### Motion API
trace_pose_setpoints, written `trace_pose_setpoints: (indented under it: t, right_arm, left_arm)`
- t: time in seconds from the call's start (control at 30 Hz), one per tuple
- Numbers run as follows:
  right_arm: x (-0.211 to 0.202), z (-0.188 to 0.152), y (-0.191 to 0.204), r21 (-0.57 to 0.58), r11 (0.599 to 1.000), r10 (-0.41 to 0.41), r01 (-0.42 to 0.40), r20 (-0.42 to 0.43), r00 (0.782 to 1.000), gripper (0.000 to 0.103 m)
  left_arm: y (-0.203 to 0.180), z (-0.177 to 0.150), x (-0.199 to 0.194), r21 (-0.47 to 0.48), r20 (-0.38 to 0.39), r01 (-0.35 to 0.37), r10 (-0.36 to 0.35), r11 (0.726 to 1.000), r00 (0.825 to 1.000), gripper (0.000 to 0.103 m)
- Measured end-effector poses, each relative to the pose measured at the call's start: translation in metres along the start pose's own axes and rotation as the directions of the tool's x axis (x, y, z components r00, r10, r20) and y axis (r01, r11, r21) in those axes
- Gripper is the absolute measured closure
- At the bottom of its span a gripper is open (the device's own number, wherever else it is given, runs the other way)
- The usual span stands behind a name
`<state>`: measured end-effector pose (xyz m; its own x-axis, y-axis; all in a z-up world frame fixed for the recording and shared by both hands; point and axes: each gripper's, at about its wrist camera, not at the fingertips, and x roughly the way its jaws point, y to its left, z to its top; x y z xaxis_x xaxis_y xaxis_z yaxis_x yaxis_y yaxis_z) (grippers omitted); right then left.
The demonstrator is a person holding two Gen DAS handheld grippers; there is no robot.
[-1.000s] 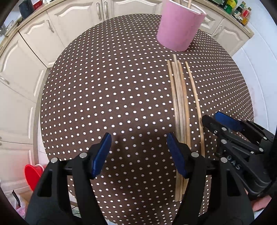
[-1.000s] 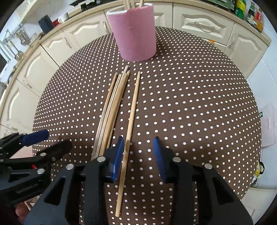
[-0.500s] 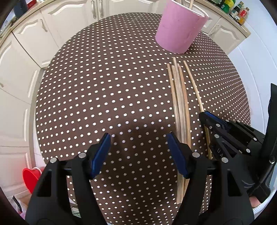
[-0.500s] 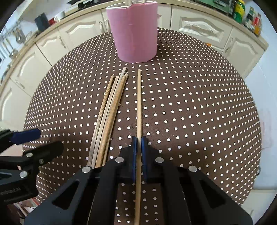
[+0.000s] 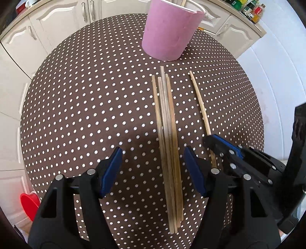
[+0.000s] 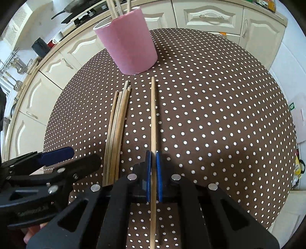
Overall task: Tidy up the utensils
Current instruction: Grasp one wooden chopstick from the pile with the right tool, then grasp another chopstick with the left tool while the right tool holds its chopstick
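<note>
A pink cup holding several chopsticks stands at the far side of the round dotted table; it also shows in the right wrist view. A bundle of wooden chopsticks lies between my open left gripper fingers, under them. My right gripper is shut on a single chopstick, lifted slightly off the cloth and pointing at the cup. The single chopstick and right gripper show at right in the left wrist view. The bundle lies left of the held chopstick.
White kitchen cabinets ring the table's far and left sides. A red bowl sits on the floor at lower left. Bottles stand on the counter at the back right. The table edge drops off close on the right.
My right gripper closed on the single chopstick and raised it a little away from the bundle. My left gripper shifted right so the bundle now lies between its open fingers.
</note>
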<state>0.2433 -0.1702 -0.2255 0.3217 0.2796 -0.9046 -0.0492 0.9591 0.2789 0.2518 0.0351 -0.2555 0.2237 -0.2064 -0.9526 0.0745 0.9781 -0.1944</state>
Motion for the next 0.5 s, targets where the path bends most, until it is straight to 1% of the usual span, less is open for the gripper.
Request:
trace_pose_setpoints:
  t: [0.03,0.1,0.13,0.2,0.23,0.27,0.3,0.4,0.43,0.5]
  right_arm:
    - [-0.002,-0.003,-0.004,0.005,1.000,0.003,-0.003,0.000,1.000,0.099]
    - [-0.006,-0.004,-0.011,0.014,1.000,0.004,-0.004,0.001,1.000,0.099]
    - [-0.008,-0.006,-0.013,0.022,1.000,0.009,-0.009,0.001,1.000,0.098]
    - [-0.013,-0.011,-0.019,0.035,0.999,0.017,-0.017,0.000,1.000,0.099]
    - [-0.014,-0.011,-0.022,0.043,0.999,0.024,-0.024,0.000,1.000,0.099]
    - [-0.017,-0.014,-0.023,0.047,0.999,0.026,-0.026,0.001,1.000,0.099]
    - [-0.021,-0.017,-0.028,0.049,0.998,0.029,-0.029,0.003,1.000,0.099]
    - [-0.023,-0.016,-0.034,0.059,0.997,0.040,-0.040,0.005,0.999,0.098]
    - [-0.024,-0.017,-0.038,0.076,0.995,0.058,-0.058,0.005,0.998,0.098]
    - [-0.026,-0.021,-0.049,0.104,0.992,0.078,-0.078,0.001,0.997,0.098]
  left_arm:
    - [-0.003,0.003,0.003,0.004,-0.008,0.005,-0.005,1.000,1.000,0.040]
    - [-0.010,0.009,0.006,0.011,-0.016,0.012,-0.012,1.000,1.000,0.050]
    - [-0.013,0.011,0.008,0.015,-0.017,0.013,-0.012,1.000,1.000,0.053]
    - [-0.023,0.017,0.015,0.028,-0.026,-0.005,0.006,1.000,1.000,0.064]
    - [-0.027,0.018,0.019,0.035,-0.035,-0.022,0.023,0.999,0.999,0.068]
    - [-0.029,0.020,0.023,0.036,-0.041,-0.030,0.032,0.999,0.999,0.069]
    - [-0.031,0.023,0.026,0.034,-0.044,-0.035,0.037,0.999,0.998,0.073]
    - [-0.036,0.028,0.032,0.024,-0.044,-0.020,0.021,1.000,0.999,0.082]
    - [-0.037,0.030,0.033,0.024,-0.036,-0.021,0.022,1.000,0.999,0.084]
    - [-0.038,0.030,0.034,0.032,-0.039,-0.023,0.024,0.999,0.999,0.092]
